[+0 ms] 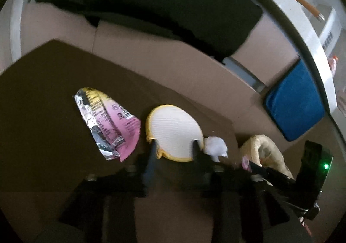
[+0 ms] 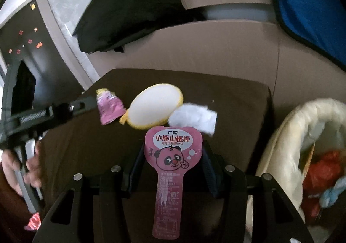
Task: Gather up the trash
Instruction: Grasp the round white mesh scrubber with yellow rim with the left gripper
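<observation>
On the brown seat (image 1: pixel 43 113) lie a pink-and-silver foil wrapper (image 1: pixel 108 122), a white oval pad with a yellow rim (image 1: pixel 175 126) and a crumpled white tissue (image 1: pixel 216 145). My left gripper (image 1: pixel 174 150) hangs over the pad's near edge, jaws apart, pressing on nothing. My right gripper (image 2: pixel 173 157) is shut on a pink panda-print snack wrapper (image 2: pixel 170 189), which stands upright between its fingers, near side of the tissue (image 2: pixel 194 117). A cream trash bag (image 2: pixel 292 135) gapes at the right, with red and blue scraps inside.
The seat is part of a tan sofa, with a black cloth (image 2: pixel 129 16) and a blue cushion (image 2: pixel 313 5) at its back. A hand (image 2: pixel 13 169) grips the left tool's handle. A small red wrapper (image 2: pixel 32 222) lies low at the left.
</observation>
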The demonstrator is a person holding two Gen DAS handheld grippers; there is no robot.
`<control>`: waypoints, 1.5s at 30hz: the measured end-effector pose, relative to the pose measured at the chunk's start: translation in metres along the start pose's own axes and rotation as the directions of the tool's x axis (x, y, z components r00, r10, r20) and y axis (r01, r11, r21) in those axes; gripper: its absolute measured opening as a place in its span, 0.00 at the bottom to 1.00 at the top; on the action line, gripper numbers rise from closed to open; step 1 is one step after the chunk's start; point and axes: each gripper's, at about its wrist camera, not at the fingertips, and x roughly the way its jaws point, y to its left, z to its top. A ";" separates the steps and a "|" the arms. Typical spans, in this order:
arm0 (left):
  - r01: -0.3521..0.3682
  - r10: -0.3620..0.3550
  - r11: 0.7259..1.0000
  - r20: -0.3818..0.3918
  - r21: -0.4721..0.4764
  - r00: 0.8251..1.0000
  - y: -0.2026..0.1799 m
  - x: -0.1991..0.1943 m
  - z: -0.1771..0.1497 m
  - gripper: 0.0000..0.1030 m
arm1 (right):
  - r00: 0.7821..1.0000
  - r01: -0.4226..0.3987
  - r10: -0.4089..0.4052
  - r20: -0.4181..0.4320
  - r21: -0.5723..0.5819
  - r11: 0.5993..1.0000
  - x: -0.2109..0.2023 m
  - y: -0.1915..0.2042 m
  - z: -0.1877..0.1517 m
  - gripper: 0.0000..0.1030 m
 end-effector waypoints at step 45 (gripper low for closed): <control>0.180 -0.212 0.965 -0.164 -0.192 0.963 -0.004 0.054 0.045 0.45 | 0.999 0.024 -0.021 -0.044 0.083 0.996 0.043 -0.018 0.008 0.45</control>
